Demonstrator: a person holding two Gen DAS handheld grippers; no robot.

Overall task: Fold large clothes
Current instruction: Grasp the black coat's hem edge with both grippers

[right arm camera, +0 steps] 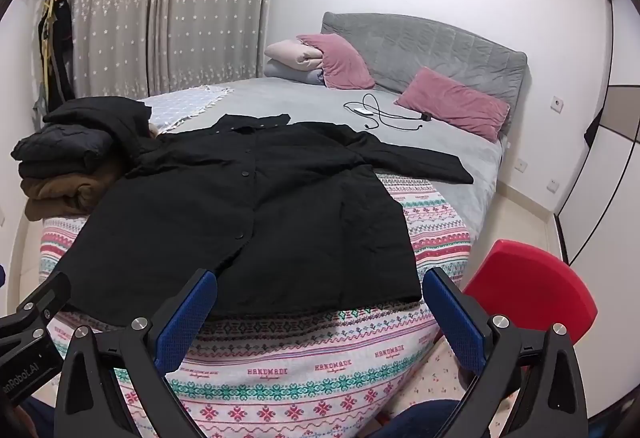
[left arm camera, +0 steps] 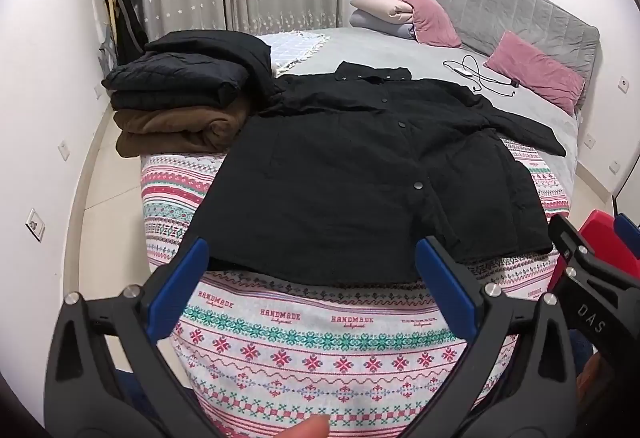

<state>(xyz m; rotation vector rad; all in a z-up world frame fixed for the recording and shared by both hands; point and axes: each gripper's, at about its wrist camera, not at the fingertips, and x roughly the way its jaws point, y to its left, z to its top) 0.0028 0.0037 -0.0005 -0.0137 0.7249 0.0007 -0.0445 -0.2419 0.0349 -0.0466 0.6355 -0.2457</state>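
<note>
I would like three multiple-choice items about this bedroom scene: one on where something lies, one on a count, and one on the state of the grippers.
1. Where is the stack of folded clothes?
A. on the corner of the bed, left of the black coat
B. on the red chair
C. against the headboard

2. How many pink cushions lie on the bed?
A. one
B. two
C. four

3. How do the two grippers stand?
A. both open, holding nothing
B. both shut on the coat's hem
C. left shut on a sleeve, right open

Answers:
1. A: the pile sits on the bed's left corner beside the black coat.
2. B: one leans by the folded bedding, the other lies near the headboard.
3. A: the left gripper and right gripper show wide gaps, short of the coat's hem.
</note>
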